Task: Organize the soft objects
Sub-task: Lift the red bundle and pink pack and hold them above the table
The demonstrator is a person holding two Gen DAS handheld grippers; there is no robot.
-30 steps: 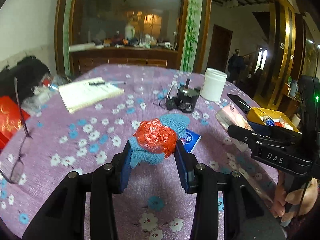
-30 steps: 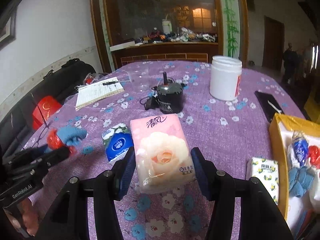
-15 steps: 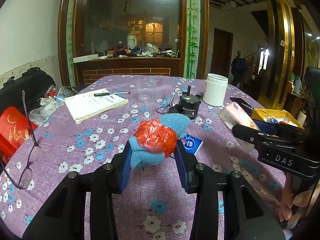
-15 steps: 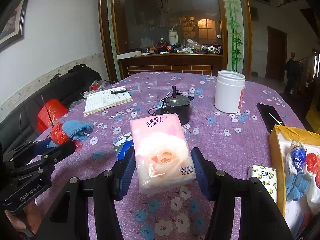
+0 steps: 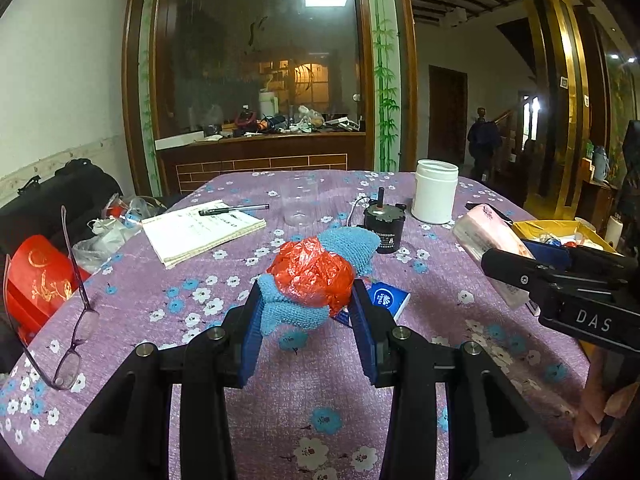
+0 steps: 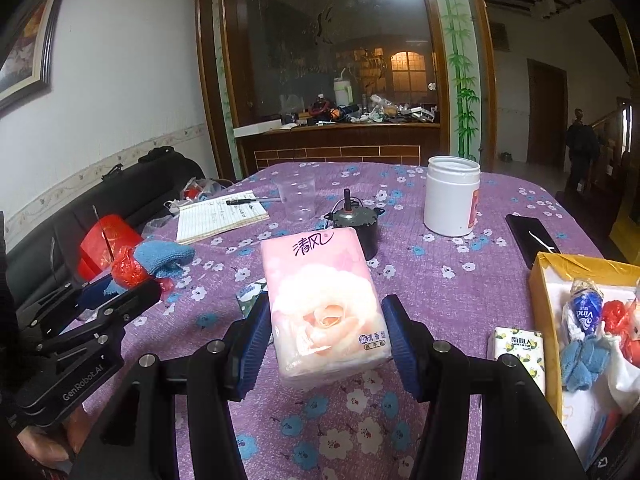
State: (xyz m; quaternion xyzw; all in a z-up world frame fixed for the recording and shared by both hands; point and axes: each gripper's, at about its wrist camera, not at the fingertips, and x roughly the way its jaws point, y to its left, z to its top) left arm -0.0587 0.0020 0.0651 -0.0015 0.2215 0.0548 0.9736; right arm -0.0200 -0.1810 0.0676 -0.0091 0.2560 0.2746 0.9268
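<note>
The left gripper clamps a crumpled red plastic bag wrapped in blue knitted cloth between its fingers, bare purple floral tablecloth below. The right gripper clamps a pink soft tissue pack; a yellow cardboard box edge lies right of its fingers.

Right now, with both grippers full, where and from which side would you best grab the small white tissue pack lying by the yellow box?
Probably from above, across the narrow width of the small white tissue pack. It lies flat on the tablecloth with its printed face up, so the two long edges are the graspable sides. The yellow box wall sits close on its right, so one finger must slip between them.
</note>
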